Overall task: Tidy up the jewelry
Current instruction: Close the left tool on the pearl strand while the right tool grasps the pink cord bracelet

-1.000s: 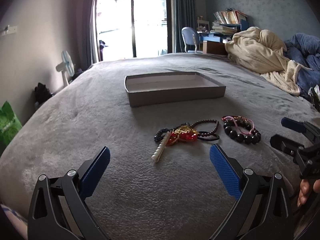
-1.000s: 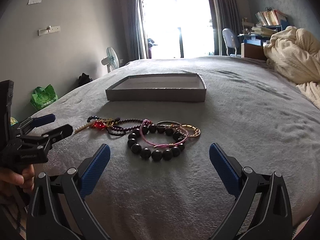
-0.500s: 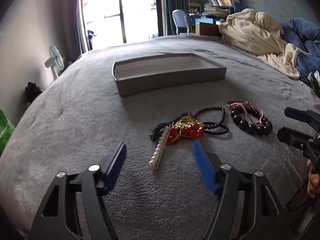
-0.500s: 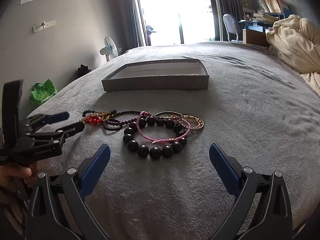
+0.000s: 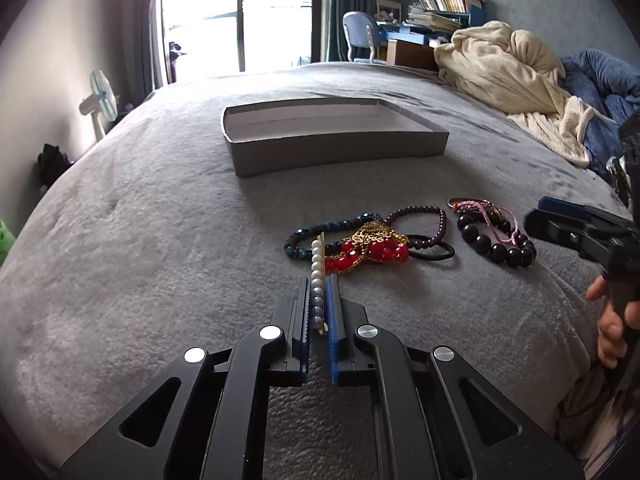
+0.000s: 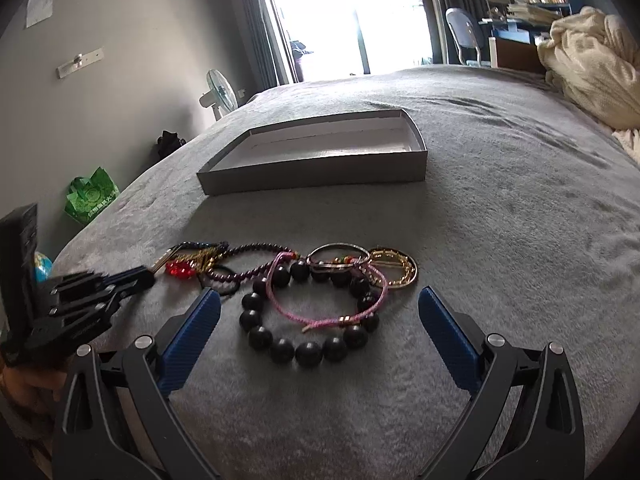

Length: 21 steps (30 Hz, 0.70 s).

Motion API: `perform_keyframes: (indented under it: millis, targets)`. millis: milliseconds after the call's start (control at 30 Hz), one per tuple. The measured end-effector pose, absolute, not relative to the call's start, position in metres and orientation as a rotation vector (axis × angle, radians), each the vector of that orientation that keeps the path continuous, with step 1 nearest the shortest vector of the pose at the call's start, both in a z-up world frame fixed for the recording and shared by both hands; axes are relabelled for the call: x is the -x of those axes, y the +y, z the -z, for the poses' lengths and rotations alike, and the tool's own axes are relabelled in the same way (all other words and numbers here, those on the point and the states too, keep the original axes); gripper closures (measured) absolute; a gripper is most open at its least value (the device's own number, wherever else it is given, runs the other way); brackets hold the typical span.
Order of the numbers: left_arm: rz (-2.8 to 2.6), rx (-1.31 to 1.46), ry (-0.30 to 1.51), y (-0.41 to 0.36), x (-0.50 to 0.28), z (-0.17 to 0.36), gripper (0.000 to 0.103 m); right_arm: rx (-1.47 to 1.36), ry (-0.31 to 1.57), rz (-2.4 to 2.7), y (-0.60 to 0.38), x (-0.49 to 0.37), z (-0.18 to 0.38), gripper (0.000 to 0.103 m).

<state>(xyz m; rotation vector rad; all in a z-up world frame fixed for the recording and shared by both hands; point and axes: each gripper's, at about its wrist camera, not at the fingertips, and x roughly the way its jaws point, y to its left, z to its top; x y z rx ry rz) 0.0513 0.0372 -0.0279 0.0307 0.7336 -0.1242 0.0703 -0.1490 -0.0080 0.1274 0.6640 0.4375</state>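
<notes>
My left gripper (image 5: 318,286) is shut on the near end of a pearl hair clip (image 5: 317,264) lying on the grey bed. Its far end rests on a pile of red and gold beads (image 5: 370,250), a blue bead bracelet (image 5: 320,232) and a purple bead bracelet (image 5: 428,226). My right gripper (image 6: 318,320) is open and empty, its jaws on either side of a black bead bracelet (image 6: 308,350), a pink cord (image 6: 332,318), a metal bangle (image 6: 338,258) and a gold bangle (image 6: 394,272). An empty grey box (image 5: 332,136) stands beyond; it also shows in the right wrist view (image 6: 316,156).
A cream blanket (image 5: 504,72) and a blue duvet (image 5: 600,84) lie at the bed's right side. A fan (image 6: 218,96) and a green bag (image 6: 92,198) stand on the floor to the left. A black hair tie (image 5: 432,250) lies by the pile.
My left gripper has moved forward and shut on the pearl hair clip. My right gripper has come closer to the black bead bracelet and stays open.
</notes>
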Motion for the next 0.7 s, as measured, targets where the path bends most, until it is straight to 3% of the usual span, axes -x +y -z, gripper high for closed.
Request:
perform_keyframes:
  millis: [300, 600, 700]
  targets:
    - [0.098, 0.028, 0.726, 0.053, -0.047, 0.021, 0.095, -0.127, 0.688, -0.448, -0.143, -0.079, 0.007, 0.008]
    - [0.095, 0.023, 0.726, 0.049, -0.048, 0.021, 0.095, -0.111, 0.731, -0.536, -0.117, -0.085, 0.007, 0.047]
    - [0.097, 0.022, 0.723, 0.050, -0.048, 0.022, 0.095, -0.090, 0.754, -0.541, -0.110, -0.090, 0.010, 0.075]
